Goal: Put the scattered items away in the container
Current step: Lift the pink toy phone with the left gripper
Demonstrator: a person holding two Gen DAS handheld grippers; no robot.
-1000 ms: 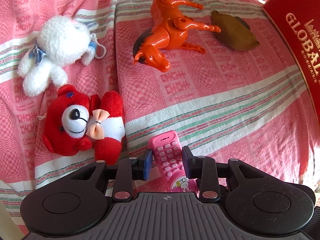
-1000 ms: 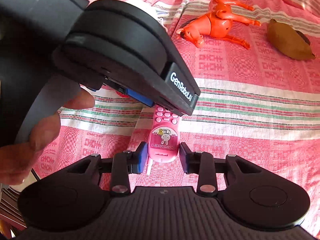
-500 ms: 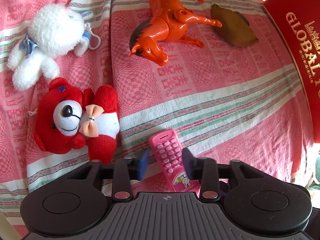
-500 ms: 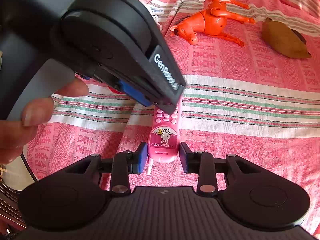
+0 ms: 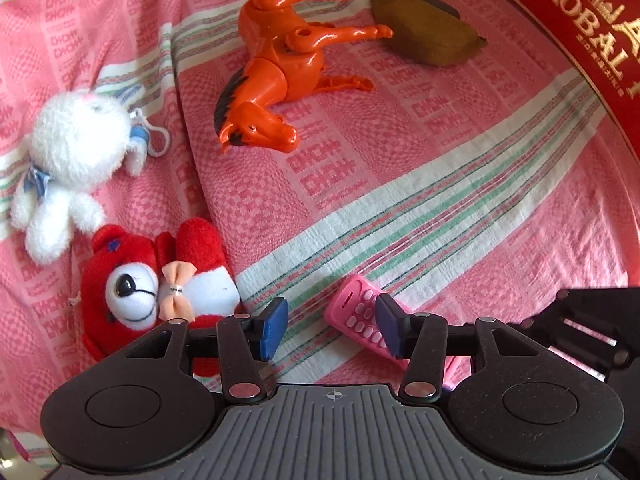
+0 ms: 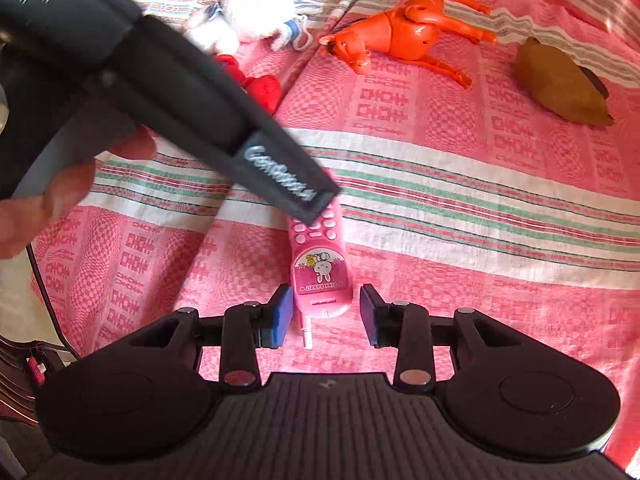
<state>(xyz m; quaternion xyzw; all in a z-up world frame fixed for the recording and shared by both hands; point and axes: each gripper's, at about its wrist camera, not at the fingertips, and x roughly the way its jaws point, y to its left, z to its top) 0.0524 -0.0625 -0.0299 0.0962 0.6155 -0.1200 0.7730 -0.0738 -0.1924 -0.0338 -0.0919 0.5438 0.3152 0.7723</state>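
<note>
Pink checked bedspread point(image 5: 400, 168) with toys scattered all over it.

Both tools are seen spread apart, nothing clamped: the pink toy phone point(image 6: 320, 268) lies flat on the cloth between the right tool point(image 6: 323, 314) pads, while the left tool point(image 5: 332, 330) sits over its far end. Orange horse point(image 5: 280, 80), white plush point(image 5: 76, 148), red bear point(image 5: 148, 284) and red box point(image 5: 580, 28) are spotted further off.

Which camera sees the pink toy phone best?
The right wrist view: the toy phone shows its bunny sticker and lower buttons between the open right gripper. The left wrist view catches only its keypad end, behind a finger.
</note>
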